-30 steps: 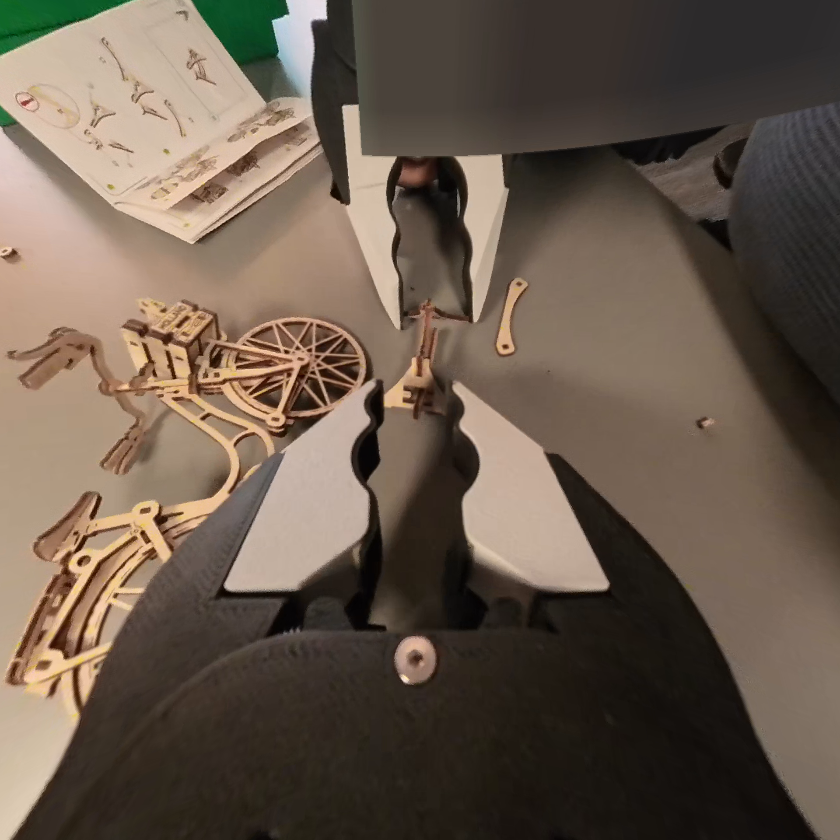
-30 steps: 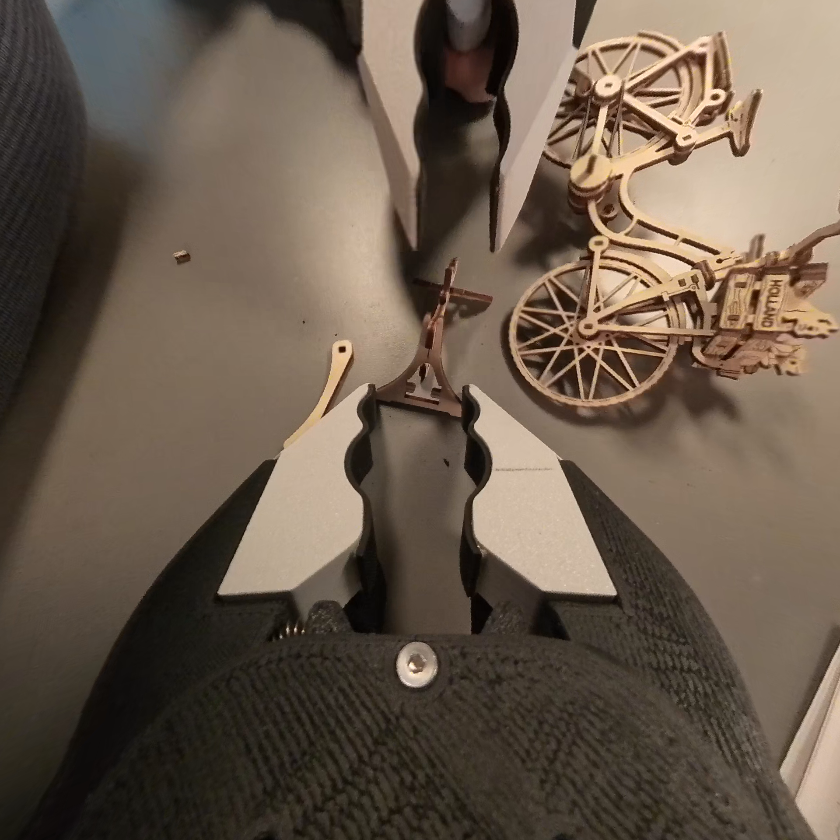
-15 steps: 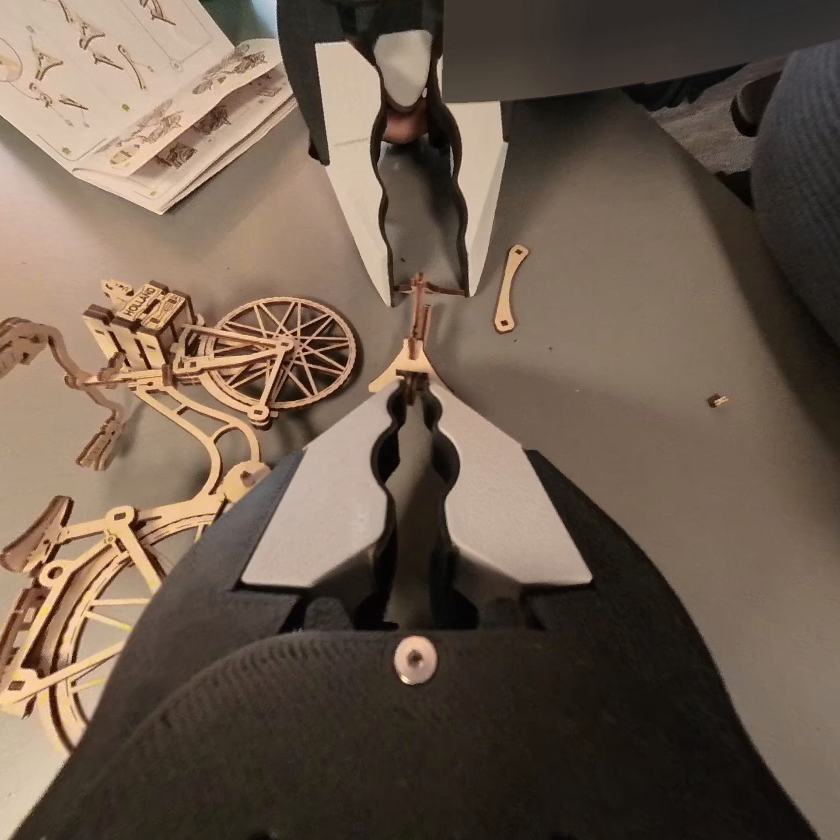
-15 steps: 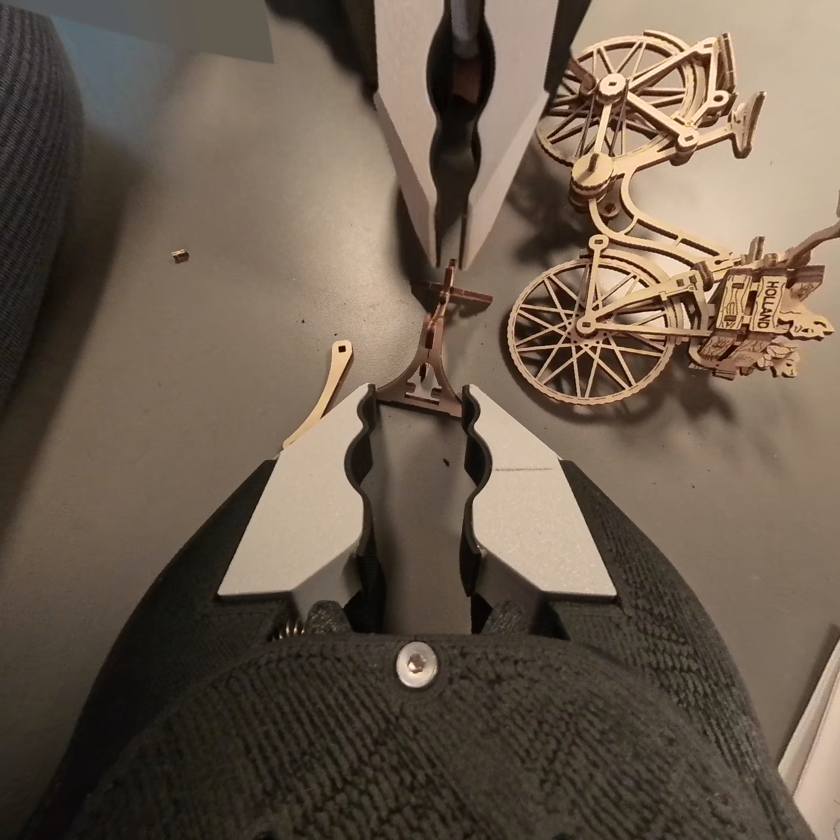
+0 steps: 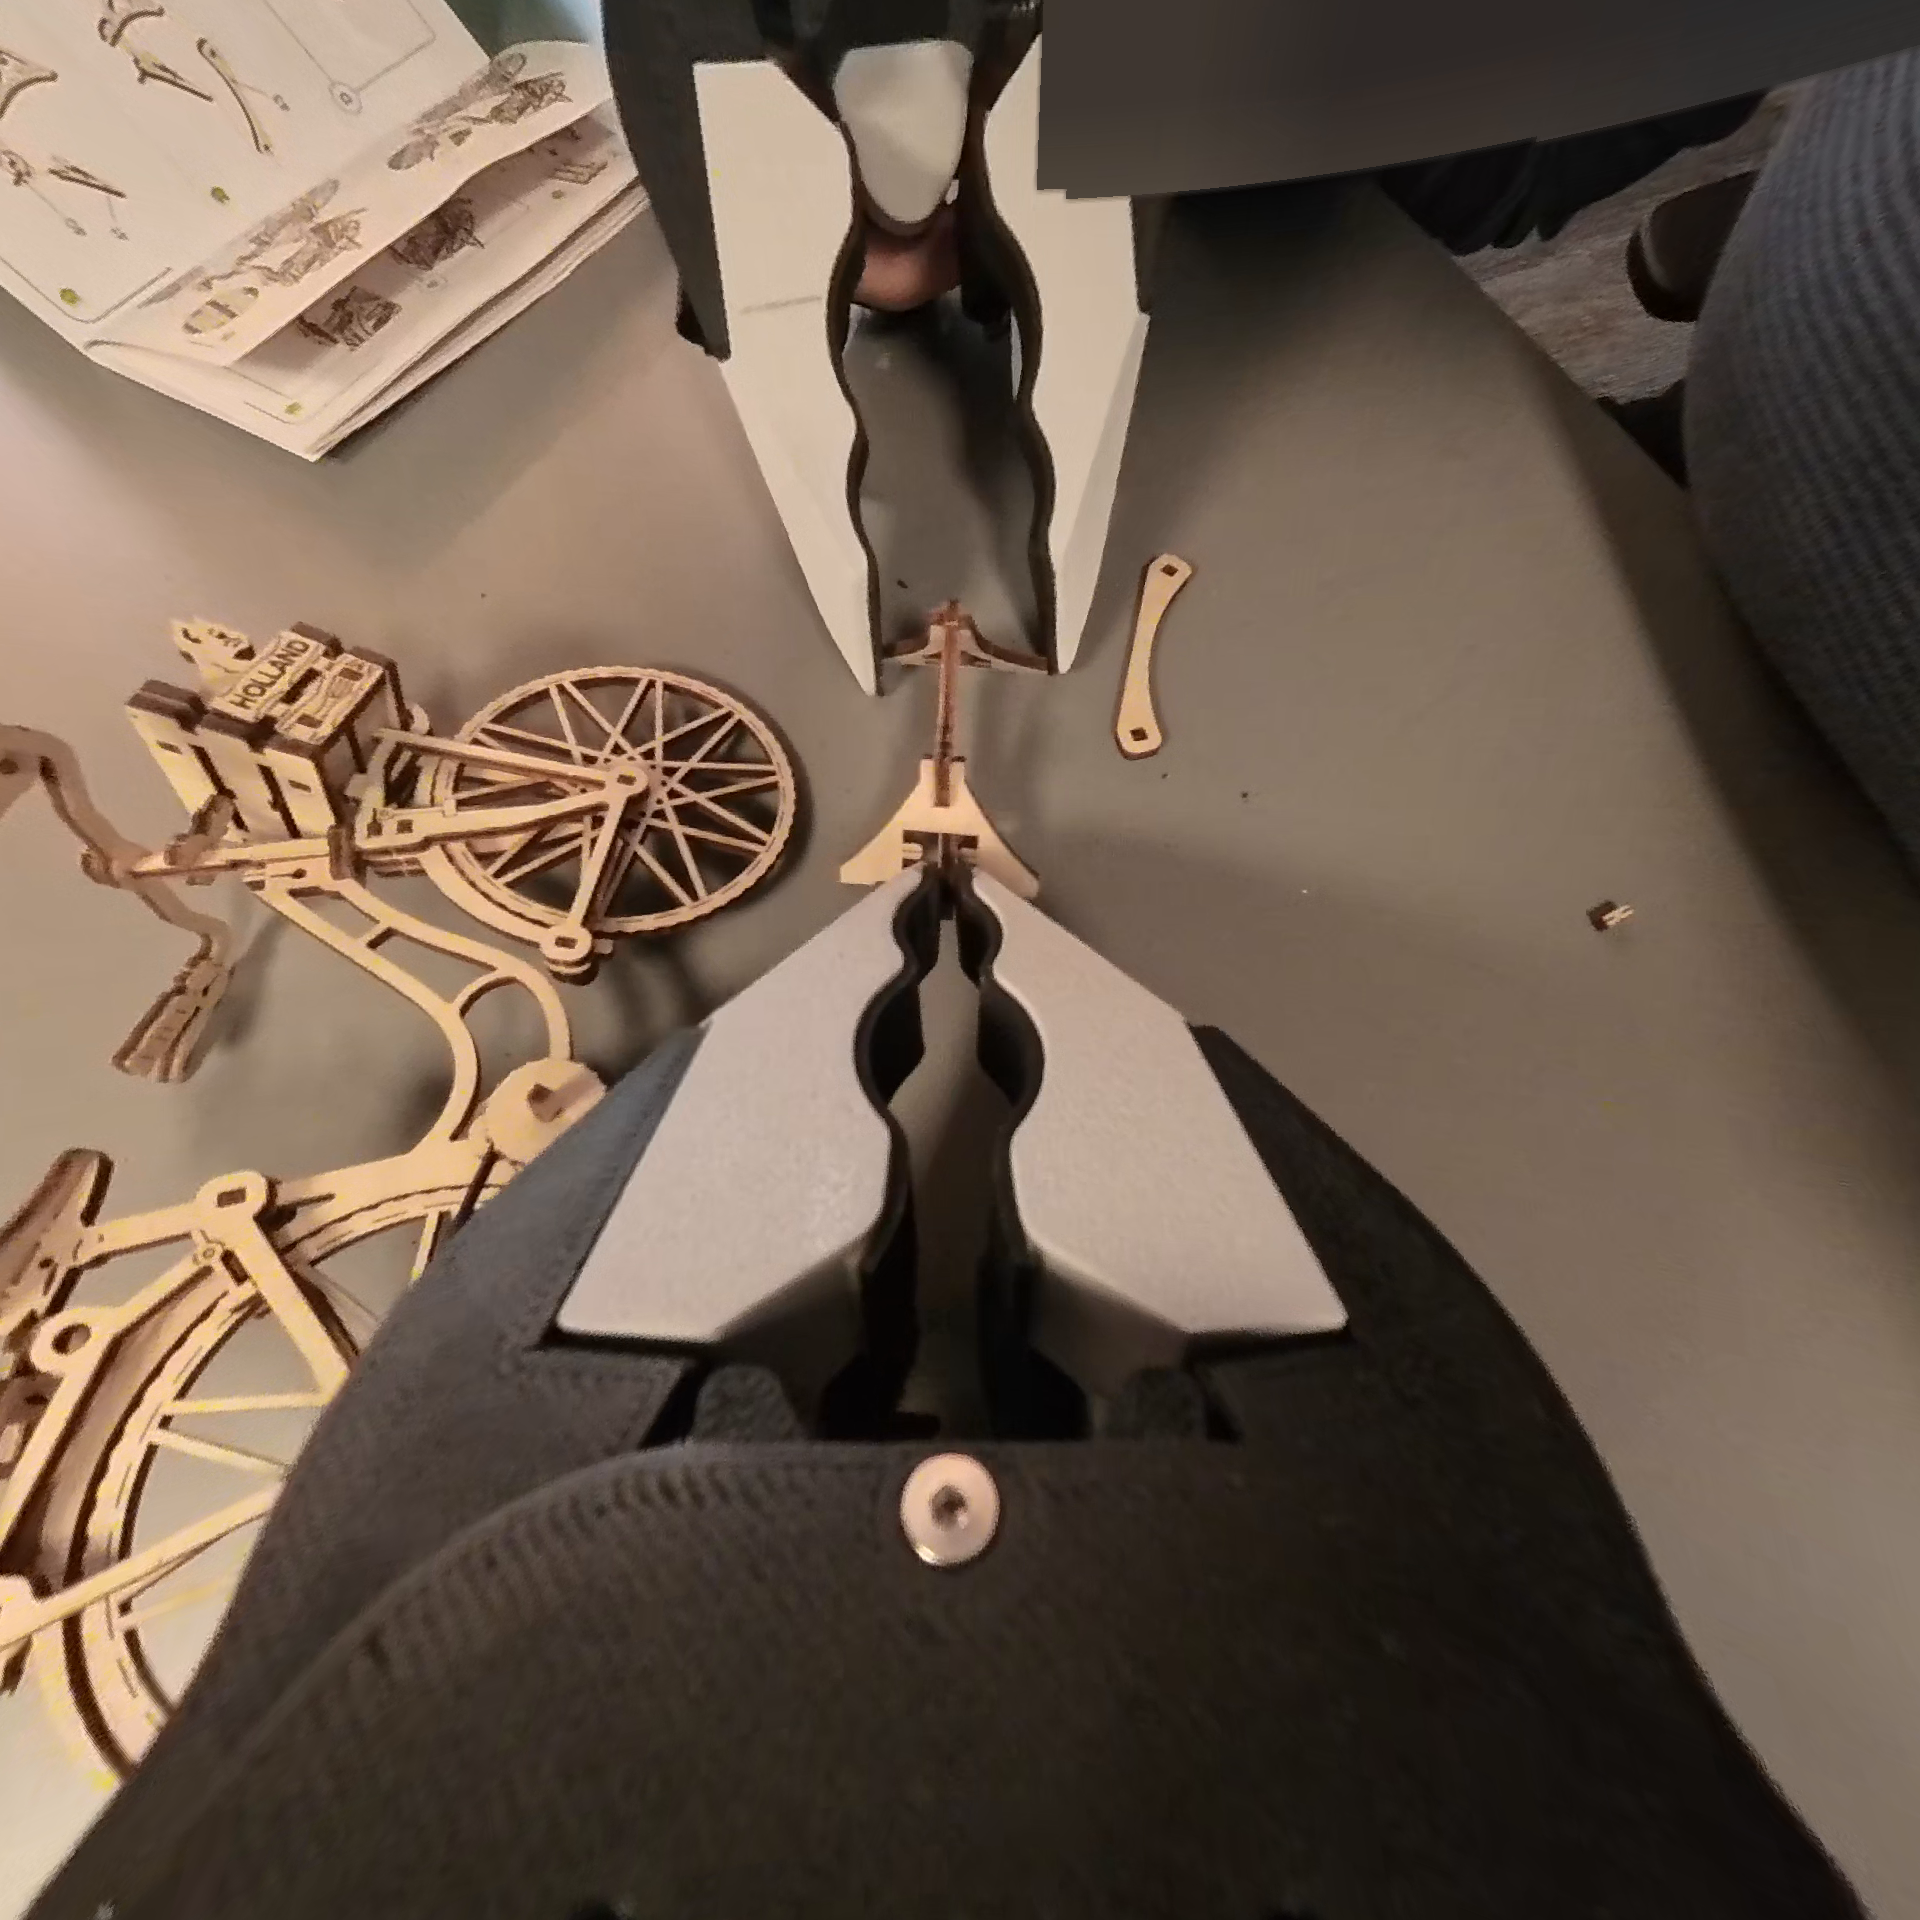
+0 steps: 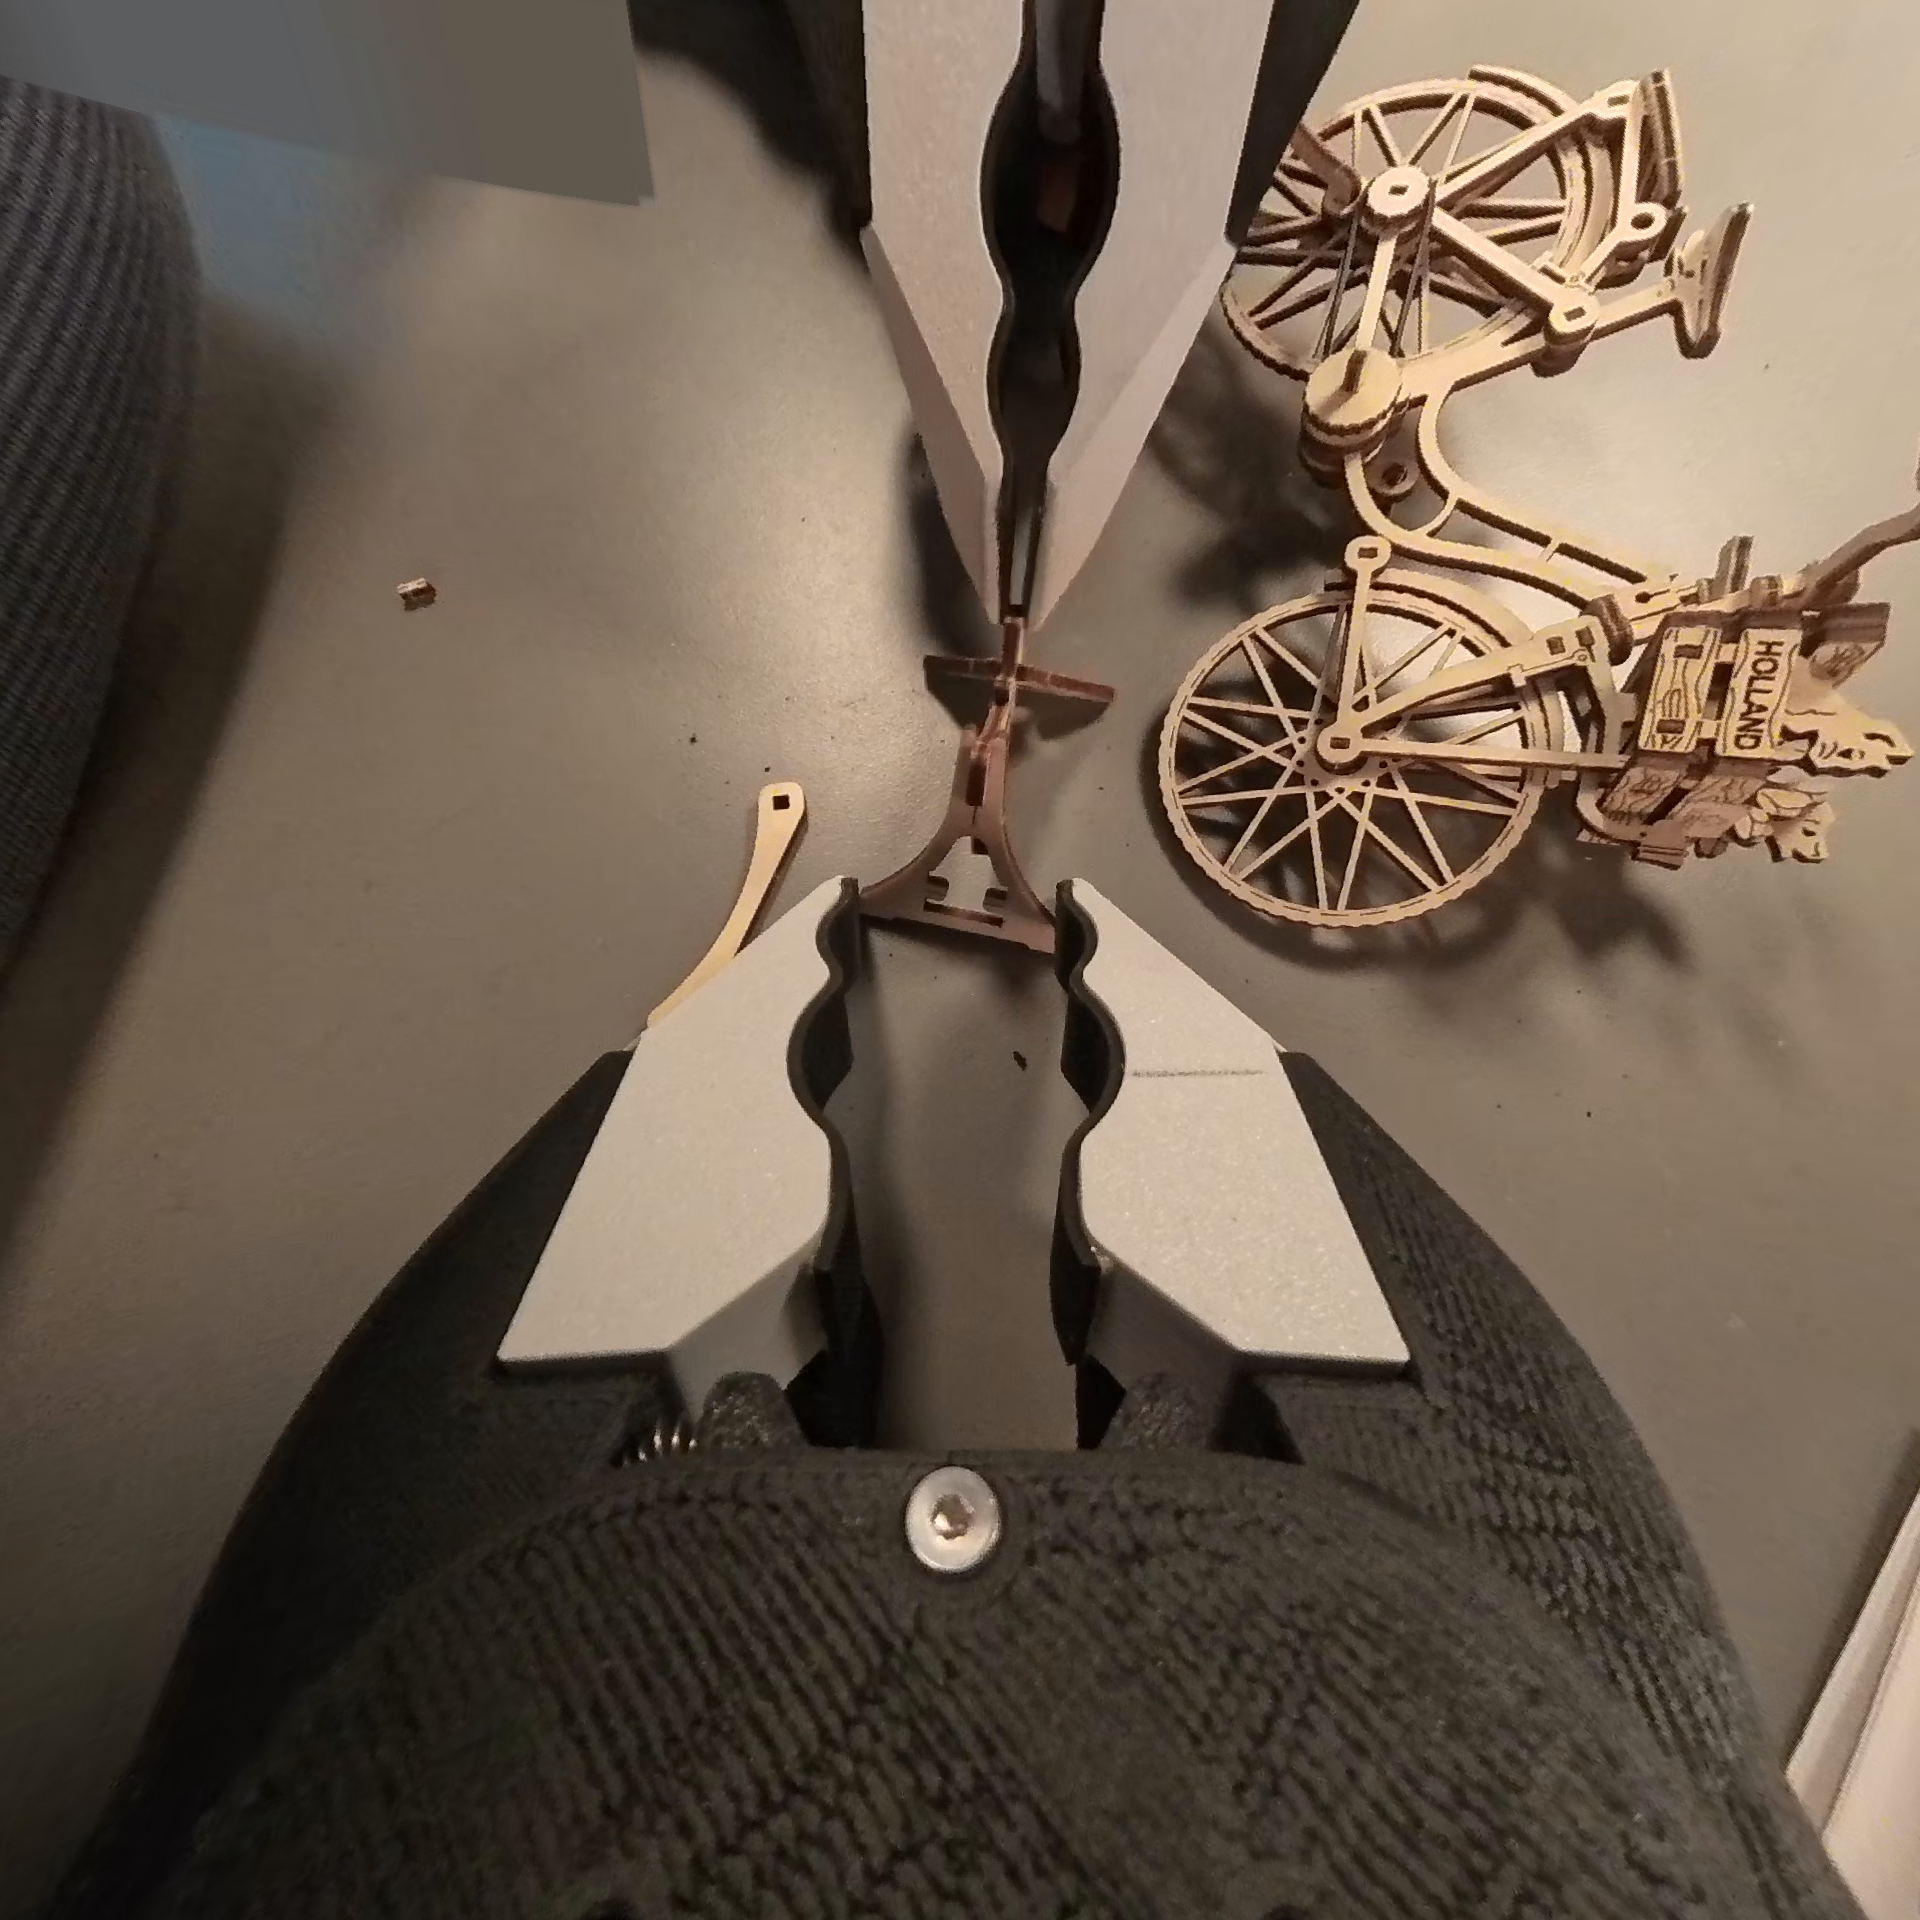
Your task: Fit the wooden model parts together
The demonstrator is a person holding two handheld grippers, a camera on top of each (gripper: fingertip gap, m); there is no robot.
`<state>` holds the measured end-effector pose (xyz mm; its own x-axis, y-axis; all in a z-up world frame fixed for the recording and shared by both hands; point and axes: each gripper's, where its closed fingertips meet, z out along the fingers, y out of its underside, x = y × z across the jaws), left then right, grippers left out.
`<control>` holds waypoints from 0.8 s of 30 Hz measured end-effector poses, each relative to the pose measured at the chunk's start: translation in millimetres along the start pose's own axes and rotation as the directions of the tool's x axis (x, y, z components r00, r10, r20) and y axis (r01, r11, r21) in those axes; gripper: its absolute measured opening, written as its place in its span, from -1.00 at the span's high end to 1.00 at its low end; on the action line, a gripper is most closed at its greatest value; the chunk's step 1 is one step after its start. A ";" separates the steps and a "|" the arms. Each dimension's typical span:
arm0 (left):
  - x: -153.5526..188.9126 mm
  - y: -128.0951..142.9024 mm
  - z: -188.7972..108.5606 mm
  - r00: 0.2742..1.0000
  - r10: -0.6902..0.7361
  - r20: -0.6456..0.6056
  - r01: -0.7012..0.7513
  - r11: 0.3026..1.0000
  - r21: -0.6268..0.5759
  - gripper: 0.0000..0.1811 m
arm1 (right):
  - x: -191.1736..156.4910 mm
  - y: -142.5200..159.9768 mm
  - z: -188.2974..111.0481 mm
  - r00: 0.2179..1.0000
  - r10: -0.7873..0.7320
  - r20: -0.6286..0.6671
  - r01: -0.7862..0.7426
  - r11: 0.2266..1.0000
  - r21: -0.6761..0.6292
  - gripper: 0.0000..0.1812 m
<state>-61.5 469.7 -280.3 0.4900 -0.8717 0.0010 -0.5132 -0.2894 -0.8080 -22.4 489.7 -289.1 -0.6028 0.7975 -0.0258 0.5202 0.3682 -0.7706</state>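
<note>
My left gripper [image 5: 943,902] has its jaws drawn almost together, pinching the thin tab at one end of the small wooden stand piece [image 5: 940,790]. My right gripper [image 6: 956,914] has its jaws held wider, clamped on the flared base at the other end of that same piece [image 6: 987,790], so it spans straight between my two sets of tips, its long axis running from one gripper to the other. The fingers [image 5: 810,1122] are matte grey wedges with wavy black inner pads, set in ribbed black housings. The piece is flat laser-cut plywood, pale with dark burnt edges, a narrow stem and a crossbar. Beside it lie a curved slotted strip [image 5: 1148,660] and a tiny wooden block [image 5: 1608,914]. A spoked wooden bicycle model [image 6: 1434,644] lies on its side on the smooth grey table [image 5: 1403,1039], with an open instruction booklet [image 5: 312,208] farther off.
</note>
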 end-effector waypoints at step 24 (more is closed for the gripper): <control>4.5 -4.0 6.4 0.999 0.015 -0.044 -0.015 1.000 -0.002 0.97 | -4.3 -2.6 2.3 0.999 0.007 0.035 -0.007 1.000 0.003 0.63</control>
<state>-52.7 469.5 -280.8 0.4513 -0.8922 0.0149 -0.5215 -0.2773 -0.8070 -22.5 484.2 -288.5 -0.6198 0.7829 -0.0532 0.5223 0.3610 -0.7726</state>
